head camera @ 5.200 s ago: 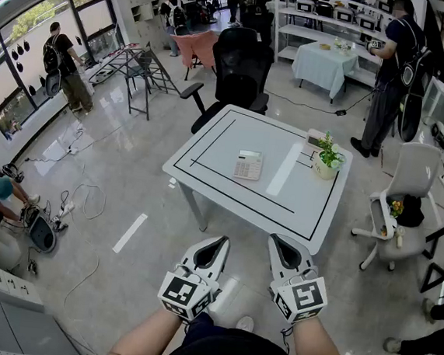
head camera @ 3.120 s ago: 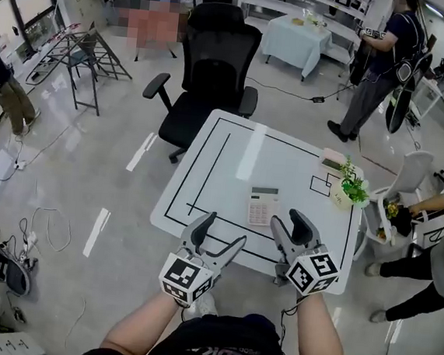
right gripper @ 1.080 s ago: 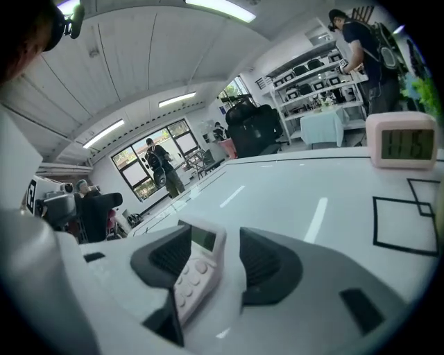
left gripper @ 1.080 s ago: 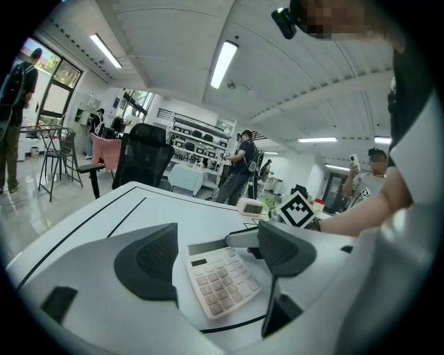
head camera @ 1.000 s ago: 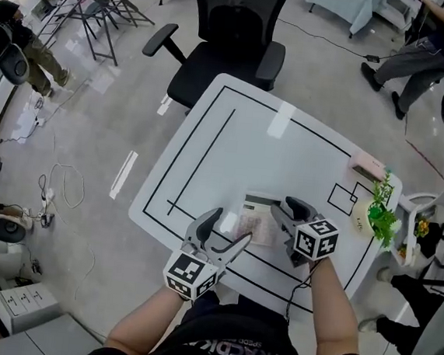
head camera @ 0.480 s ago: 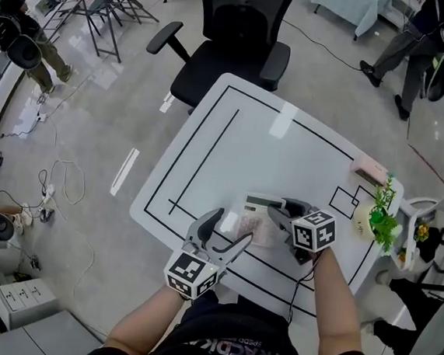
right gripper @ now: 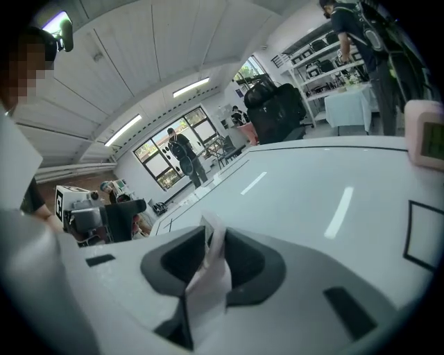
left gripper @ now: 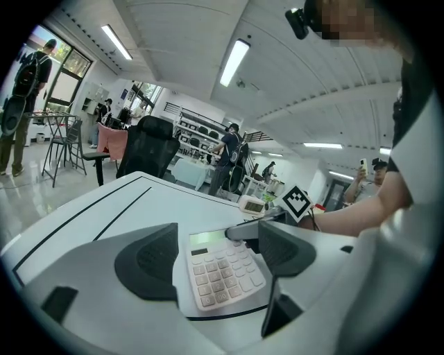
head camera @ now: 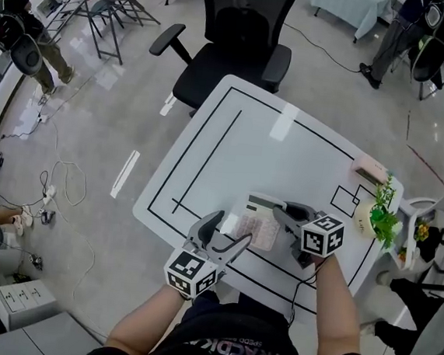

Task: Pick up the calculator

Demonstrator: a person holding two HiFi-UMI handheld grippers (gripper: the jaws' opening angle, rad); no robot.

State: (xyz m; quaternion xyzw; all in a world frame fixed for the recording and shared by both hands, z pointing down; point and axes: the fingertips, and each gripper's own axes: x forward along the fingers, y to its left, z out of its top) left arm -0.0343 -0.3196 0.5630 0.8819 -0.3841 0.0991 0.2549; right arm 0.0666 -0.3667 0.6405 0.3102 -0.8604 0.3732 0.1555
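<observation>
Right gripper view: the right gripper [right gripper: 211,251] is clenched on the calculator [right gripper: 208,281], which shows edge-on as a thin white slab pinched between the two dark pads. The jaws have just been closing.

Head view: the right gripper [head camera: 283,215] comes in from the lower right on an extended forearm. It points left and slightly down at the right edge of the calculator [head camera: 258,227], which sits low centre of frame on the white table [head camera: 271,150]. The left gripper [head camera: 229,230] is held just lower left of the calculator with its jaws apart.

Left gripper view: the left gripper [left gripper: 216,258] is released and grasps nothing. The calculator [left gripper: 223,272] lies keys-up on the table beyond its pads. Only this view shows the keypad and display, with the right gripper's grey jaw at the upper right corner.

Surroundings, head view:
- Black tape lines [head camera: 209,152] mark the table.
- A pink device [head camera: 369,170] and a potted plant [head camera: 382,213] stand at the table's right edge.
- A black office chair [head camera: 240,34] stands at the top of frame.
</observation>
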